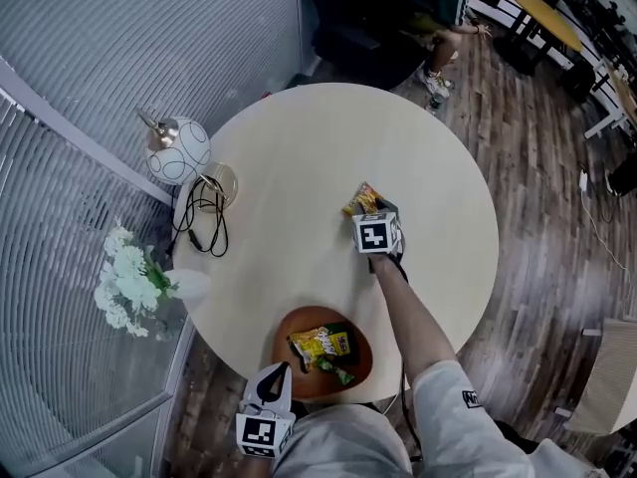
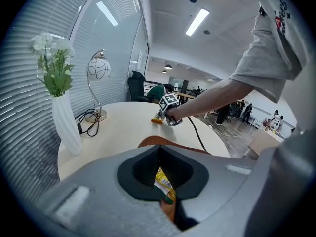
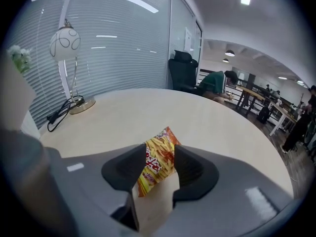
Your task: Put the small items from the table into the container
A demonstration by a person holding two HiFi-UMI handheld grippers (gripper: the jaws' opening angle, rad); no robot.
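An orange and yellow snack packet [image 1: 361, 199] [image 3: 158, 162] lies near the middle of the round pale table [image 1: 299, 167]. My right gripper [image 1: 376, 212] [image 3: 160, 154] is down at it, open, with the packet between its jaws. A brown bowl [image 1: 291, 329] [image 2: 153, 141] sits at the table's near edge and holds a yellow packet [image 1: 320, 345] [image 2: 163, 181] and a green one [image 1: 336, 371]. My left gripper [image 1: 278, 371] [image 2: 165, 197] hovers at the bowl's near left rim, pointing down into it, its tips together and empty. The left gripper view also shows the right gripper [image 2: 170, 118] far across the table.
A globe lamp [image 1: 177, 149] with a black cable [image 1: 204, 217] stands at the table's left edge. A white vase of white flowers [image 1: 134, 277] [image 2: 61, 117] is at the near left. A seated person [image 1: 438, 8] and desks lie beyond the table. Glass walls run along the left.
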